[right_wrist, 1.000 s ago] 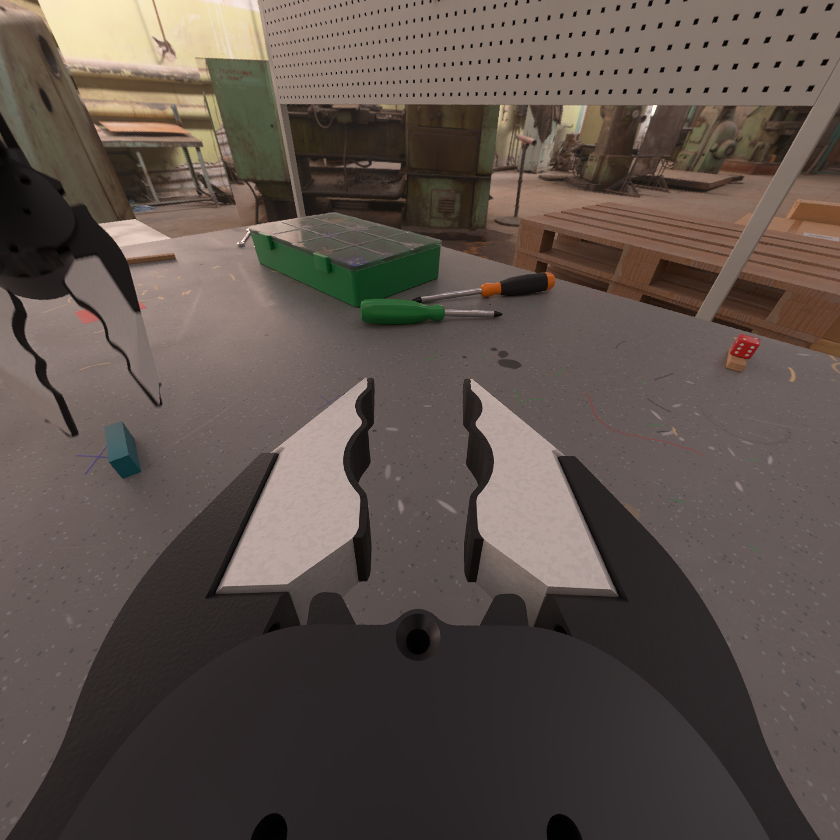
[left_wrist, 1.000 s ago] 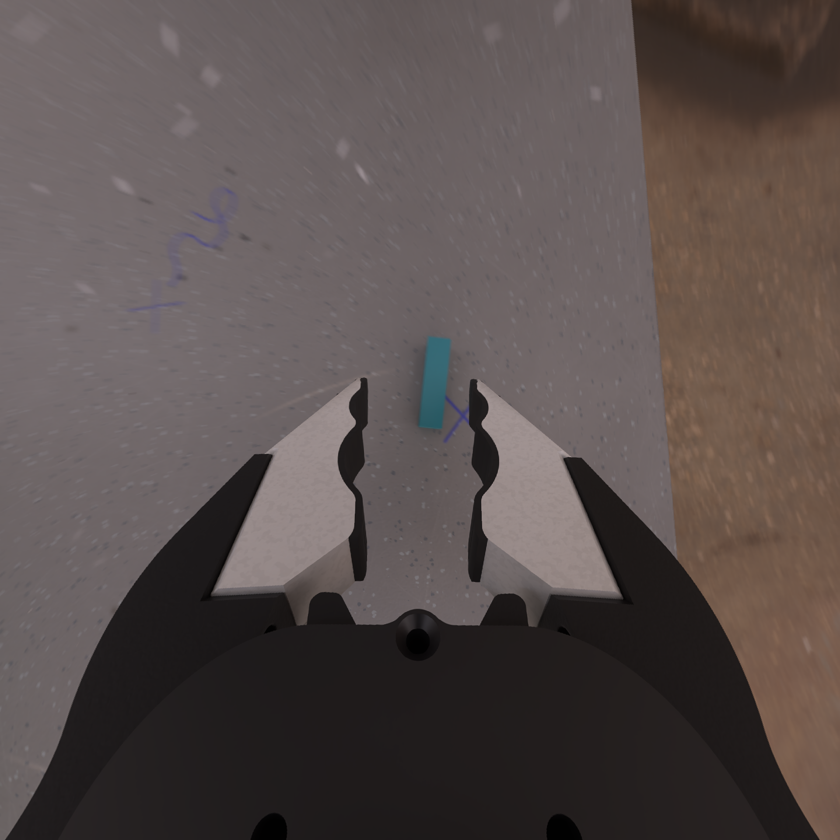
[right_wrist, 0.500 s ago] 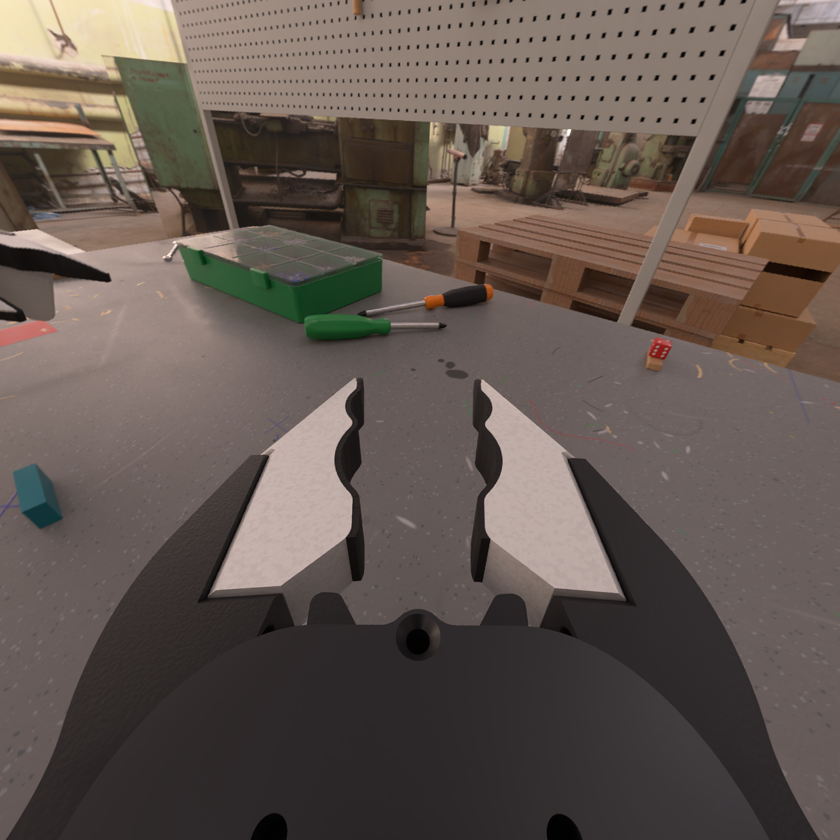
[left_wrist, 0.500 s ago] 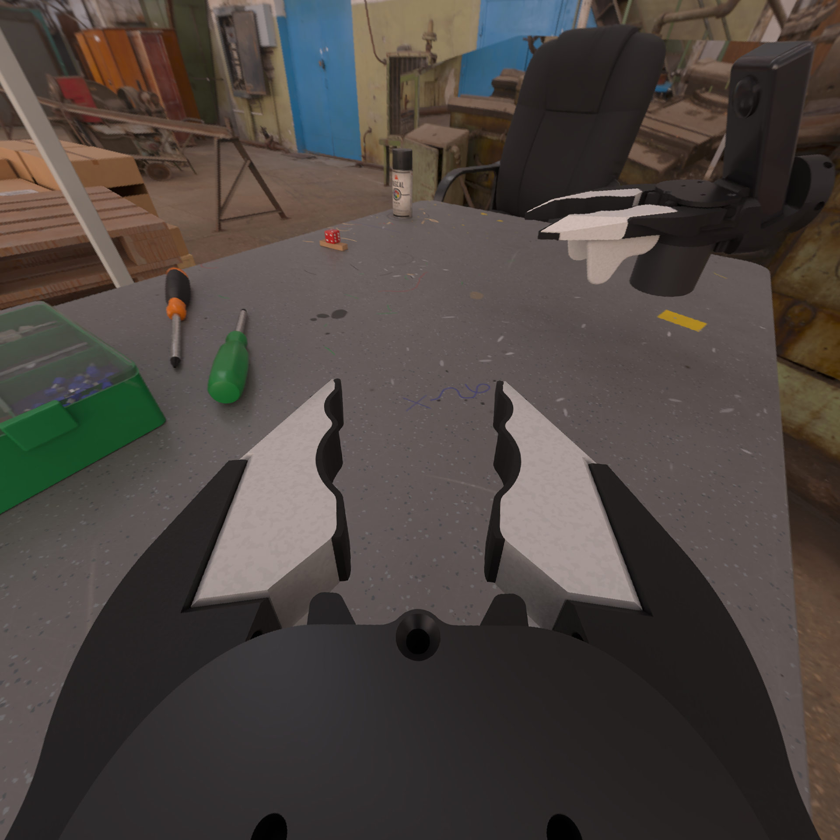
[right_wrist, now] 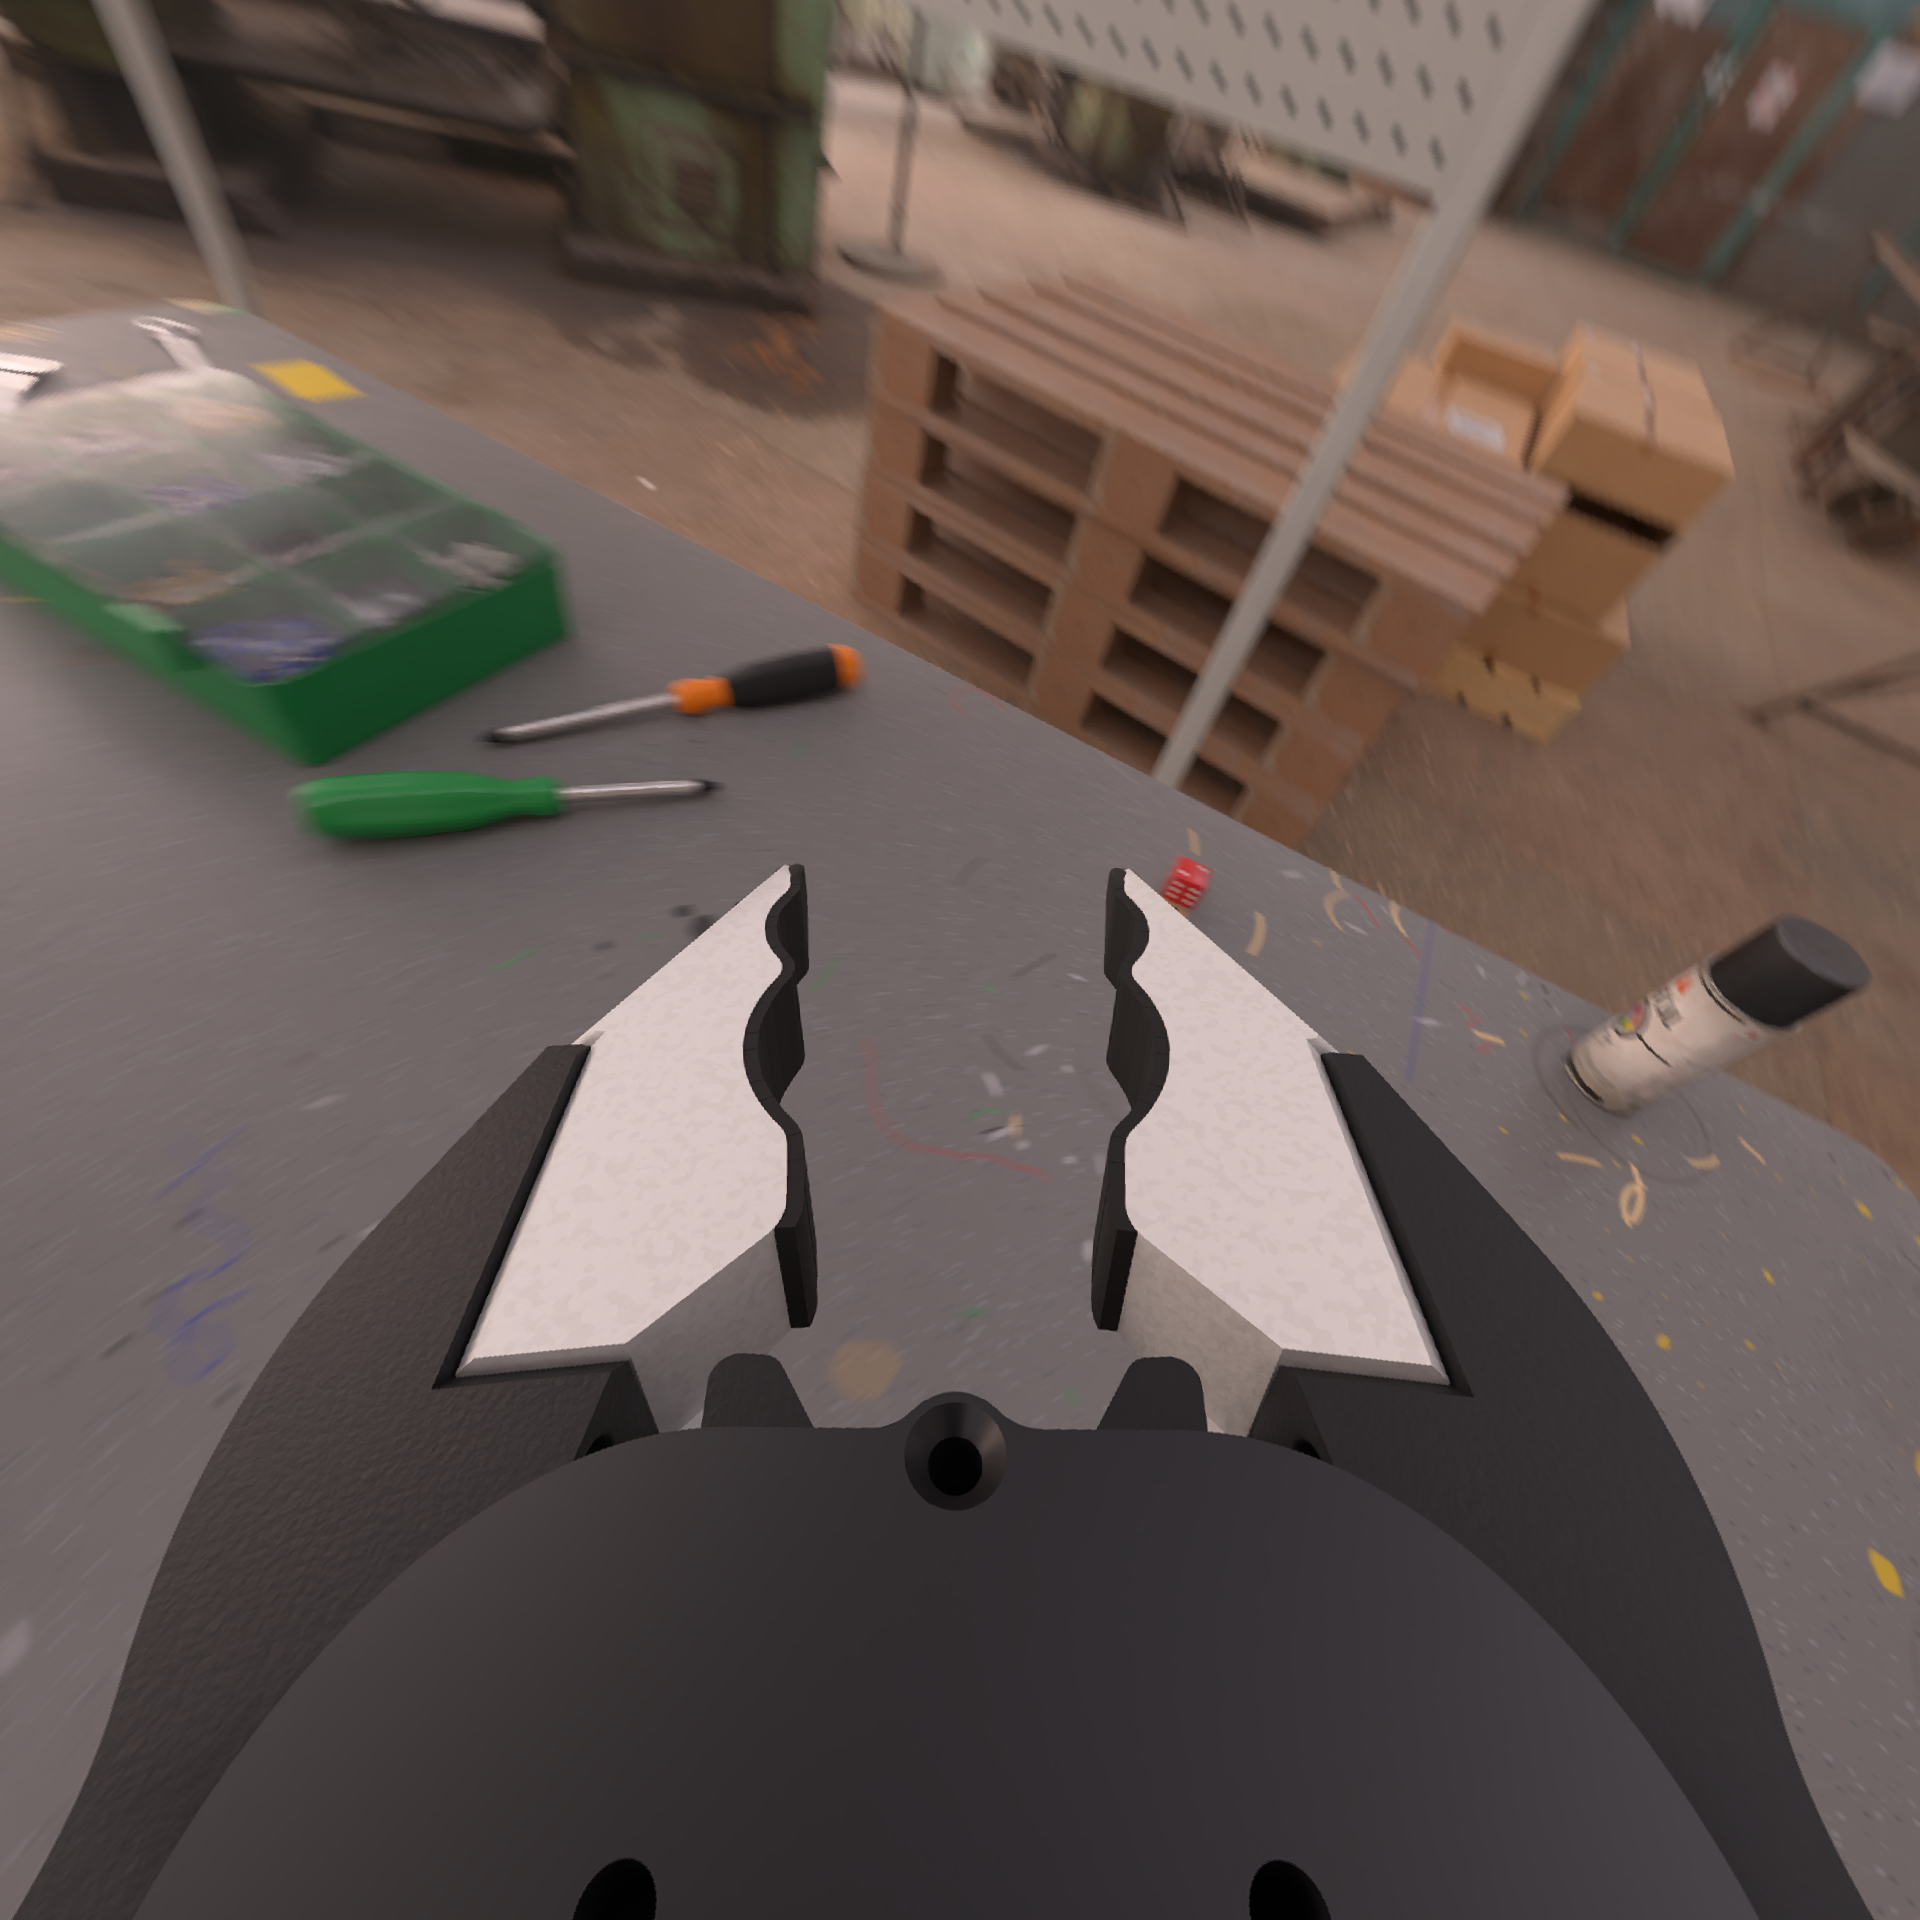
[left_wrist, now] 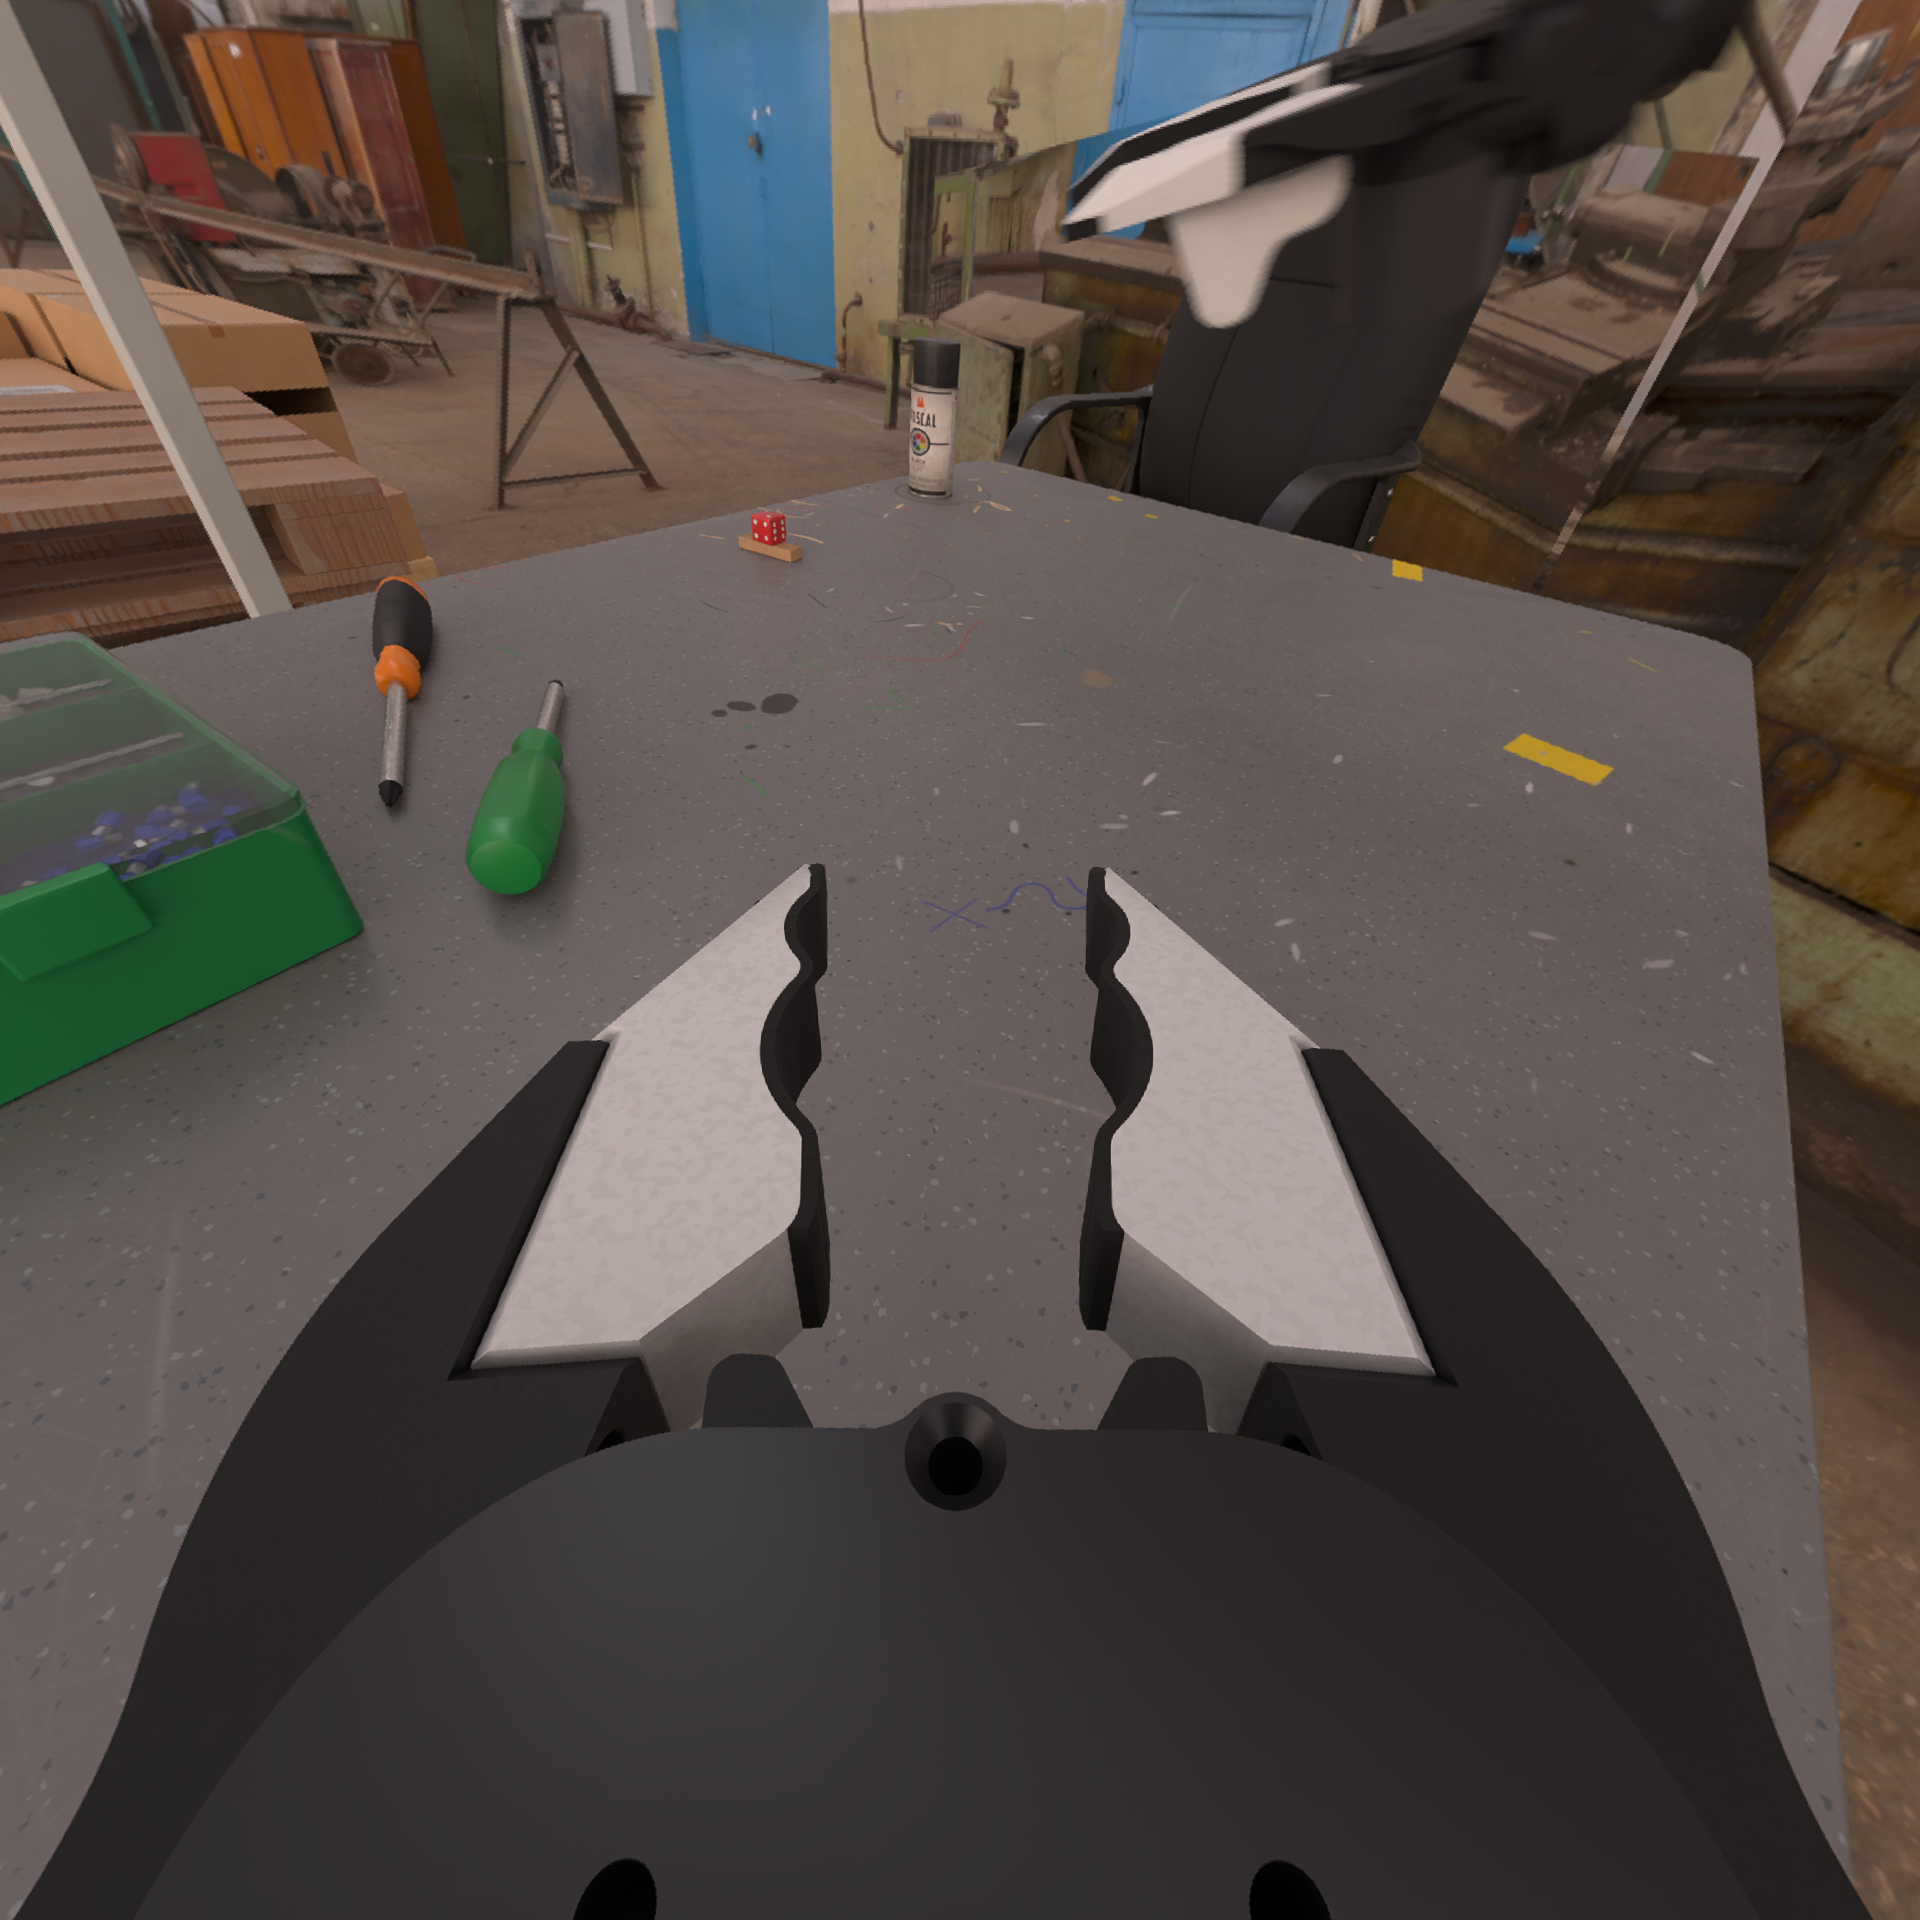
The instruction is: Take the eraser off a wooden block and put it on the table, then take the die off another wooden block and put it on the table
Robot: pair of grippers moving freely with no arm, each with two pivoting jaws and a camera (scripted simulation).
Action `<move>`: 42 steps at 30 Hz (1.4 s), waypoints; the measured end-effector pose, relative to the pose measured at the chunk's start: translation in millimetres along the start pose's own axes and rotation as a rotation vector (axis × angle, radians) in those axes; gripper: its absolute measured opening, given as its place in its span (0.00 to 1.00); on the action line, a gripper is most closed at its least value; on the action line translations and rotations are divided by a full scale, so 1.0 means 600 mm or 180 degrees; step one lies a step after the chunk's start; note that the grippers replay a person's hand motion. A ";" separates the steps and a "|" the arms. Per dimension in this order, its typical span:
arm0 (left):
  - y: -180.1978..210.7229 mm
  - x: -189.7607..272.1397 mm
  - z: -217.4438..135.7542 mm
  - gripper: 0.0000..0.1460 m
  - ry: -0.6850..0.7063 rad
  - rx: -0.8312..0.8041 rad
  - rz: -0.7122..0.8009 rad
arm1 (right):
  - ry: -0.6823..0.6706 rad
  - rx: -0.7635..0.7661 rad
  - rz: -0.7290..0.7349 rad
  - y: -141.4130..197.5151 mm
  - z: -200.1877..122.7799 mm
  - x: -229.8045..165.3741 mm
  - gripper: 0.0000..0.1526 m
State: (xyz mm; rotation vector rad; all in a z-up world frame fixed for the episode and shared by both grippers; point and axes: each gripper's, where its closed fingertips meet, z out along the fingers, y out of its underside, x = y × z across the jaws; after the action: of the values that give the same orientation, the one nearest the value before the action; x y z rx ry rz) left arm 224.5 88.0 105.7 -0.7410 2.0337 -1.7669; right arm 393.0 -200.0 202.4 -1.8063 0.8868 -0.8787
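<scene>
I'm seeing no eraser; die [left_wrist: 768, 526] sitting on wooden block [left_wrist: 770, 549], both grippers [left_wrist: 954, 904] [right_wrist: 954, 904] gaping wide, empty.

Grey speckled counter [left_wrist: 1351, 935] bearing non-task items. At its left edge, a green parts box [left_wrist: 156, 904] with a clear lid. Just beside it lie two screwdrivers: one with a black-and-orange handle [left_wrist: 398, 665], one with a green handle [left_wrist: 520, 810], side by side and apart. A spray can [left_wrist: 932, 421] with a black cap stands upright at the far edge. Yellow tape strips [left_wrist: 1556, 757] mark the right side. Beyond the counter: a black office chair [left_wrist: 1330, 343], stacked wooden pallets [right_wrist: 1143, 551], cardboard boxes [right_wrist: 1621, 436] and a pegboard [right_wrist: 1299, 73].
</scene>
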 end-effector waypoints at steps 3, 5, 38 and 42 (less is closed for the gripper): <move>0.000 -0.001 0.000 0.33 0.0007 0.0014 -0.0052 | 0.0210 -0.0437 0.0500 0.021 0.112 0.088 0.35; -0.002 -0.003 -0.002 0.33 -0.0004 0.0035 -0.0062 | 0.0310 -0.0667 0.0918 0.048 0.186 0.129 0.34; -0.016 -0.090 -0.039 0.32 -0.0729 0.0085 0.0226 | 0.0611 -0.1665 0.1352 0.226 0.413 0.213 0.12; -0.019 -0.084 -0.040 0.32 -0.0693 0.0097 0.0236 | 0.0516 -0.1456 0.1345 0.181 0.375 0.210 0.12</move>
State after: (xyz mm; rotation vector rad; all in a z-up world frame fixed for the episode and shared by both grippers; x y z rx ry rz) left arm 253.1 135.7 117.0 -0.8004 1.8627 -1.5976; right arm 623.7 -250.1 52.0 -1.8309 1.6079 -0.5827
